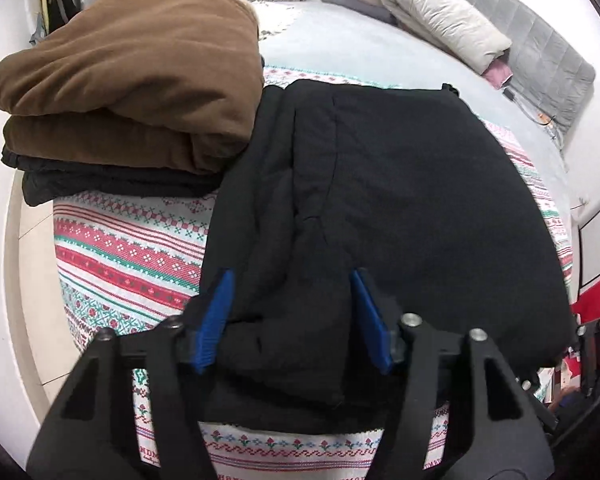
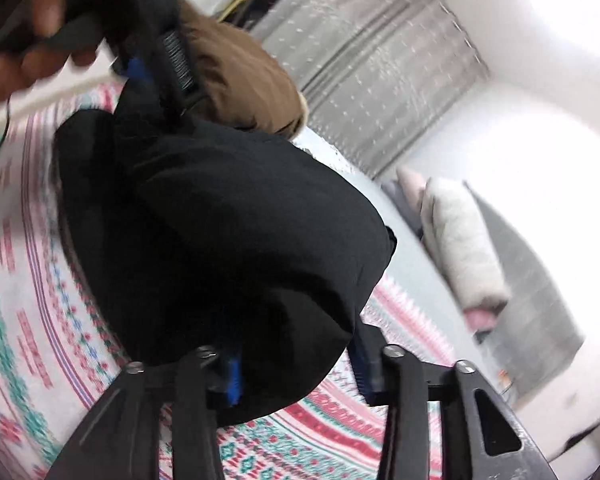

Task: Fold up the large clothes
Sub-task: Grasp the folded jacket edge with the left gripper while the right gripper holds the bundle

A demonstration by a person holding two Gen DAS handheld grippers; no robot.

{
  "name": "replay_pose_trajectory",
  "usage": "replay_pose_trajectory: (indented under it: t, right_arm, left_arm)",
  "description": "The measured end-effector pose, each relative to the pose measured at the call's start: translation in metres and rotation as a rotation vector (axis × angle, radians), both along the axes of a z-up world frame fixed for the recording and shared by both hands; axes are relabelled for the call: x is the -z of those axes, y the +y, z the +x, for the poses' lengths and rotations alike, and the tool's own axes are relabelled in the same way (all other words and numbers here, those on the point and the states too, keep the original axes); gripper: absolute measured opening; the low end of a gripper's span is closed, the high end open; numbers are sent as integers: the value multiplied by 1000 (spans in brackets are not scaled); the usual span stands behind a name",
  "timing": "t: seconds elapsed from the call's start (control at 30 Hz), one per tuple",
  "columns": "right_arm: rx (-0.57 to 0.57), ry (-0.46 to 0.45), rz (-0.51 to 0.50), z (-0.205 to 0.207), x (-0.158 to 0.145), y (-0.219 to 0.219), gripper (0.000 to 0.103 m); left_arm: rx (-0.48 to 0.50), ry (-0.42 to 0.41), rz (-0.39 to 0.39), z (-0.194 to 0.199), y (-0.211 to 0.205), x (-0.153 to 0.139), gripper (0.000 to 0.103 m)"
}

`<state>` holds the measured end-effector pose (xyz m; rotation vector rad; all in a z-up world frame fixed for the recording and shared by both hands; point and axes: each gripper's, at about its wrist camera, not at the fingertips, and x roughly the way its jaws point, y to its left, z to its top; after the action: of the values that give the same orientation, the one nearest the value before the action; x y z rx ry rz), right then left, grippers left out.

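A black padded garment (image 1: pixel 400 184) lies folded on a red, green and white patterned blanket (image 1: pixel 132 248). My left gripper (image 1: pixel 292 280) is at the garment's near edge. Its blue pads (image 1: pixel 220 312) press on a thick bulge of the black fabric from both sides. In the right wrist view the same black garment (image 2: pixel 228 240) bulges up in front of the camera. My right gripper (image 2: pixel 298 344) is shut on its lower edge, and the fabric partly hides the blue pads (image 2: pixel 234 380). A person's hand (image 2: pixel 28 60) holds the left gripper's body at the top left, blurred.
A folded brown garment (image 1: pixel 132 80) tops a stack of dark folded clothes (image 1: pixel 100 180) at the left, touching the black garment. Beige padded bedding (image 1: pixel 440 20) and a grey quilt (image 1: pixel 548 68) lie at the far side of the bed. A red object (image 1: pixel 596 300) stands at the right edge.
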<state>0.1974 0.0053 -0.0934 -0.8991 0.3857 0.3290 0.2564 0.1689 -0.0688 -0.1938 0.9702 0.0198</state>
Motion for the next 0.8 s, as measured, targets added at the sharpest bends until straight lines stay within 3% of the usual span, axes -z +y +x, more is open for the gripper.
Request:
replay_pose_trajectory:
  t: [0.03, 0.1, 0.33, 0.53, 0.8]
  right_arm:
    - [-13, -21, -50, -3, 6, 2, 33]
    - [-37, -34, -123, -5, 13, 2, 29]
    - [-112, -26, -245, -7, 18, 0, 28]
    - [-150, 61, -279, 0, 23, -2, 28]
    - [-147, 66, -297, -21, 27, -5, 29]
  left_arm:
    - [9, 3, -26, -2, 3, 0, 40]
    - [0, 11, -79, -9, 5, 1, 33]
    - [-21, 26, -6, -39, -4, 4, 16]
    - [-5, 31, 36, -50, -10, 16, 16]
    - [0, 42, 33, -41, -14, 17, 17]
